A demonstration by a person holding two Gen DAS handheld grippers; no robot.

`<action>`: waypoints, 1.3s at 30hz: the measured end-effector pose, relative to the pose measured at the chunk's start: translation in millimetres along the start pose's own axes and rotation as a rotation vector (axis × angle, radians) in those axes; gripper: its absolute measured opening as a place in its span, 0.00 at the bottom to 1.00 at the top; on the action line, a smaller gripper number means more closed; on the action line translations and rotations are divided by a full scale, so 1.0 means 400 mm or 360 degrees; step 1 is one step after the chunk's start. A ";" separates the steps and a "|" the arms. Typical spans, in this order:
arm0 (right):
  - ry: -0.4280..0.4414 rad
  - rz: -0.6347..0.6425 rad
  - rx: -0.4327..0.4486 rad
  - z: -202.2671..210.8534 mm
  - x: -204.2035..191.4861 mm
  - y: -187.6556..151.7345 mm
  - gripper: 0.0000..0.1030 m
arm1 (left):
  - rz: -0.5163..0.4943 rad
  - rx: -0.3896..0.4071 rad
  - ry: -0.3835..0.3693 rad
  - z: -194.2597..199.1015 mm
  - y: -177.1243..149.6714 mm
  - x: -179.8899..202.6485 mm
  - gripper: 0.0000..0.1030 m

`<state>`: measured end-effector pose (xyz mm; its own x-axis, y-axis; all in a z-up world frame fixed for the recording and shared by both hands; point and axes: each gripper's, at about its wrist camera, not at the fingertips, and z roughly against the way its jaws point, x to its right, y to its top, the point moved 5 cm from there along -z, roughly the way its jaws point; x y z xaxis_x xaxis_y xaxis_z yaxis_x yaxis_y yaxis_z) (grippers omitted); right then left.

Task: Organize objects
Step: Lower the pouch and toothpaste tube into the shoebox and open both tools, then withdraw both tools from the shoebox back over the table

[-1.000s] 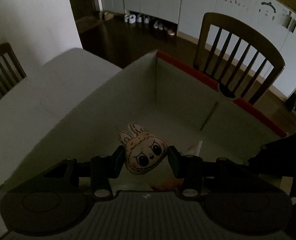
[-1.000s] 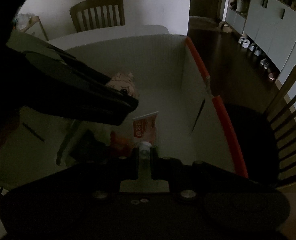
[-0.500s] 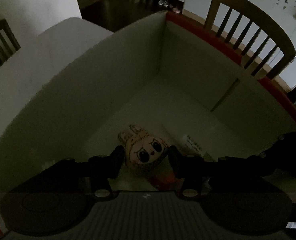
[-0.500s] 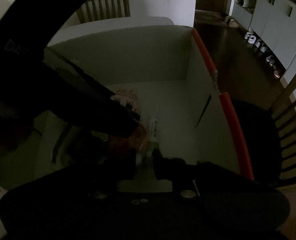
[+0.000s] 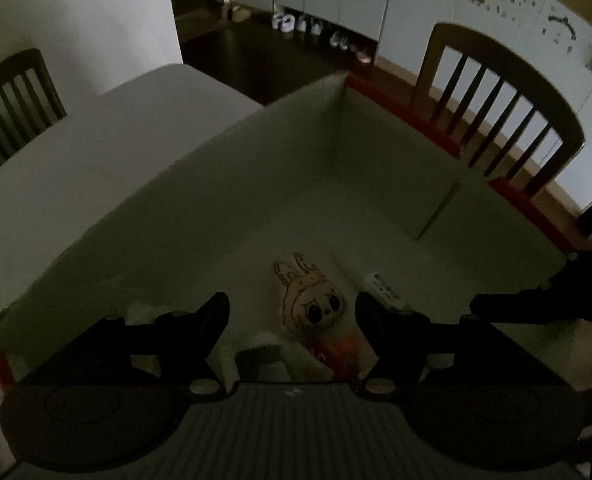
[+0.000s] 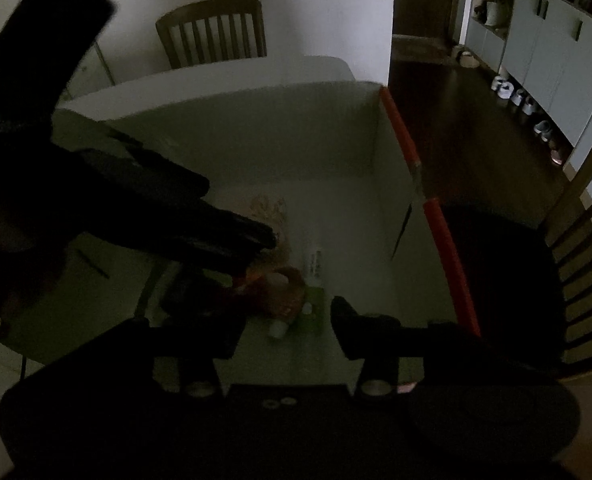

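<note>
Two hand-held grippers hang over a big white box [image 5: 199, 216] with red edges, and both have let go. A second ago the left hand-held gripper [image 5: 291, 312] was squeezing a small bunny-face toy [image 5: 310, 300] between its fingers. Now its fingers are spread wide with nothing in them, and the toy lies face up on the floor of the box, between the two finger tips but lower down and not touching them. A second ago the right hand-held gripper [image 6: 285, 320] pinched a small tube [image 6: 314, 276]. Now its fingers are apart too, and the tube lies on the box floor just beside the toy. The tube has a white cap and some green on it. Something orange [image 5: 346, 350] lies right under the toy's chin, touching it; it is too dark to tell what it is. In the right view the left hand-held gripper is the big dark shape on the left, and it hides part of the toy. The box sits on a white worktop [image 5: 95, 128]. Wooden chairs [image 5: 500, 112] stand close by.
</note>
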<state>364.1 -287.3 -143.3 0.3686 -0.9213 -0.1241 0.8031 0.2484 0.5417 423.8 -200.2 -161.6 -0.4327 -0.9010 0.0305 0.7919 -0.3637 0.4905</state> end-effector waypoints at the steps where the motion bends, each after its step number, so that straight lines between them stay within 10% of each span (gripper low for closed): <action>1: -0.0002 -0.0004 0.0007 0.007 0.002 0.005 0.47 | 0.0003 0.0019 -0.0005 0.016 -0.007 -0.003 0.67; 31: 0.0086 -0.0011 0.0250 0.193 -0.221 -0.006 0.99 | 0.0075 0.0405 -0.0038 0.390 -0.176 -0.115 0.78; 39: 0.0072 -0.0032 0.0260 0.192 -0.330 -0.018 1.00 | 0.0178 0.0406 -0.0049 0.445 -0.295 -0.205 0.83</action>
<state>273.6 -190.4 -66.9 0.3771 -0.9101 -0.1716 0.7248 0.1747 0.6664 289.1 -41.4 -66.8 -0.3644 -0.9233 0.1212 0.7030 -0.1874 0.6861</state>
